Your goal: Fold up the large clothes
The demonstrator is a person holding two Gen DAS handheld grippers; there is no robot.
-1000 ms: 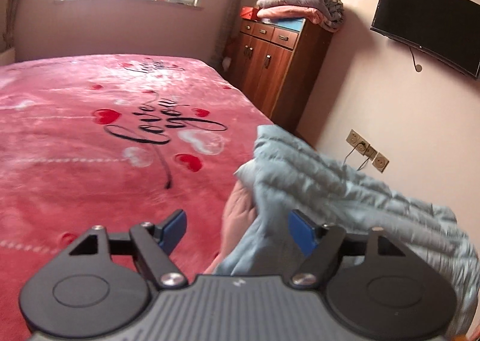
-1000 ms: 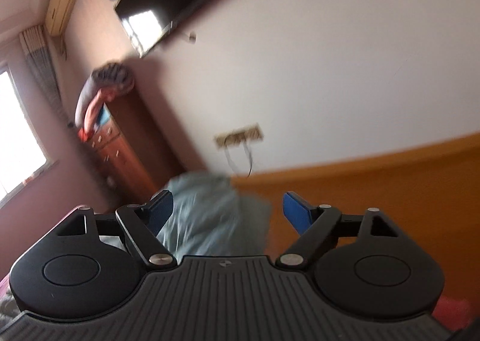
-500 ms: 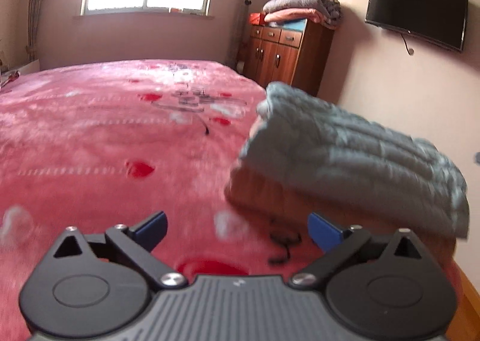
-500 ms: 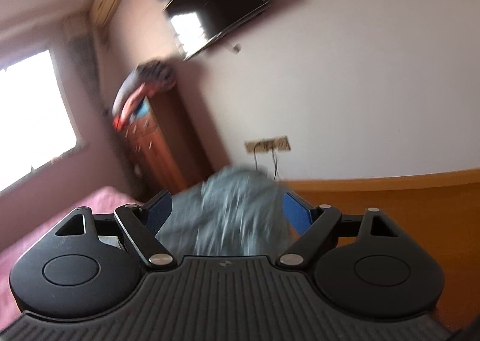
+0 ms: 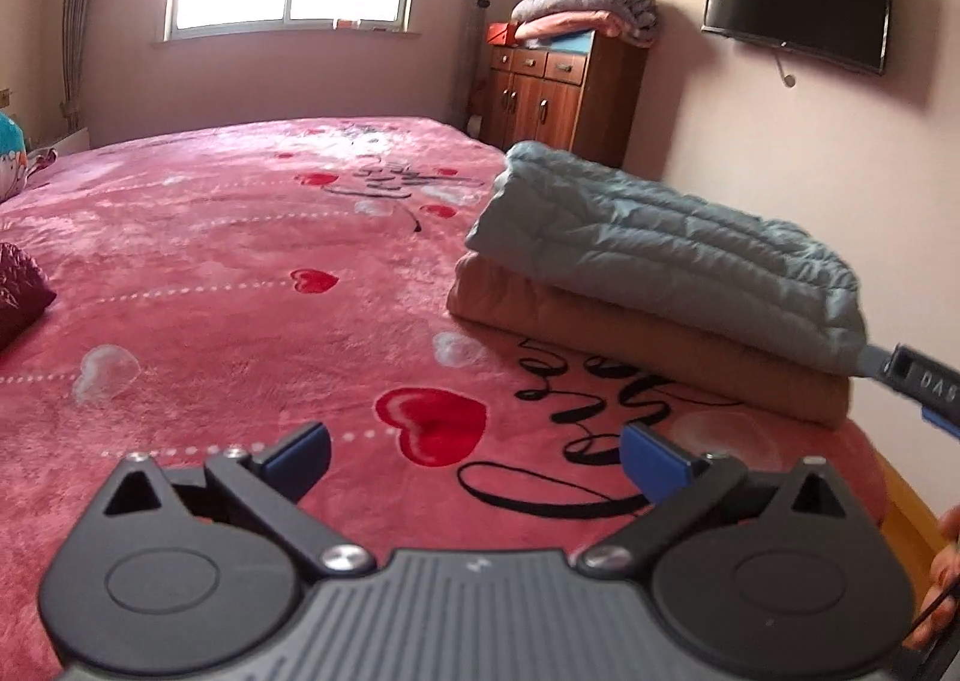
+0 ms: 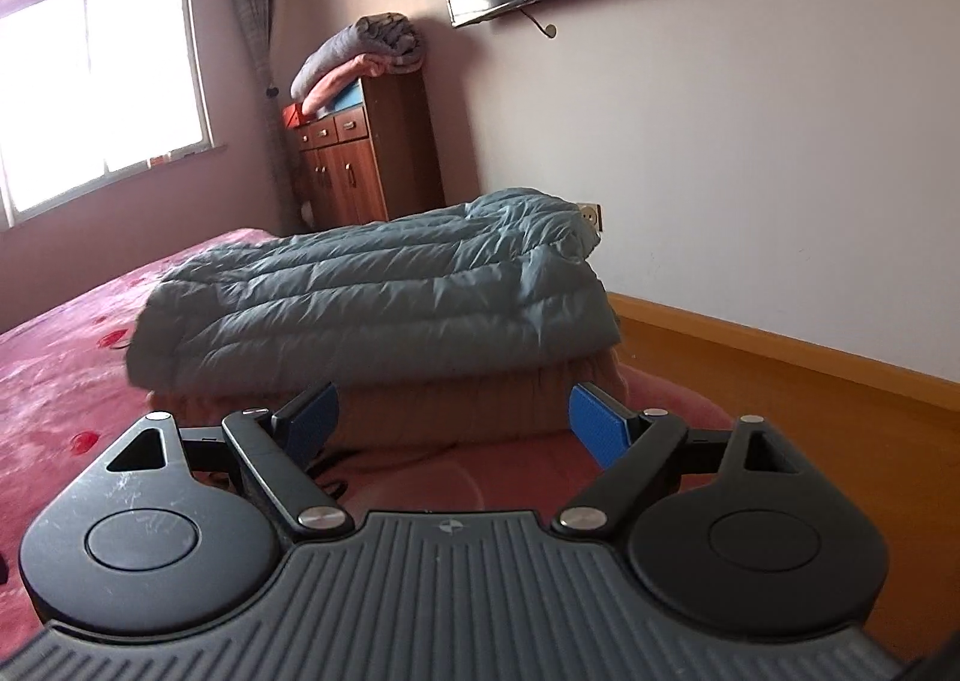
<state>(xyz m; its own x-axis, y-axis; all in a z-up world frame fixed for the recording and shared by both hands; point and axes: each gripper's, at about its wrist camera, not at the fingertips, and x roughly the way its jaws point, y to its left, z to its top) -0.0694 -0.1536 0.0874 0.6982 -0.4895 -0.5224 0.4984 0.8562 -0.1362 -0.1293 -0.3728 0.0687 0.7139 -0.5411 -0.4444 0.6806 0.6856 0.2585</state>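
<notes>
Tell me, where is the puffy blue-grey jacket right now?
The blue-grey jacket lies folded on top of a tan folded garment, at the right edge of the pink bed, near the wall below the TV.

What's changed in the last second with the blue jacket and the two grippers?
The left gripper has drawn back from the blue jacket, its jaws just opening wider with nothing between them. The jacket, bunched up a second ago, now lies folded flat on the tan garment. The right gripper has rolled level and stands open and empty. The bed is unchanged.
</notes>
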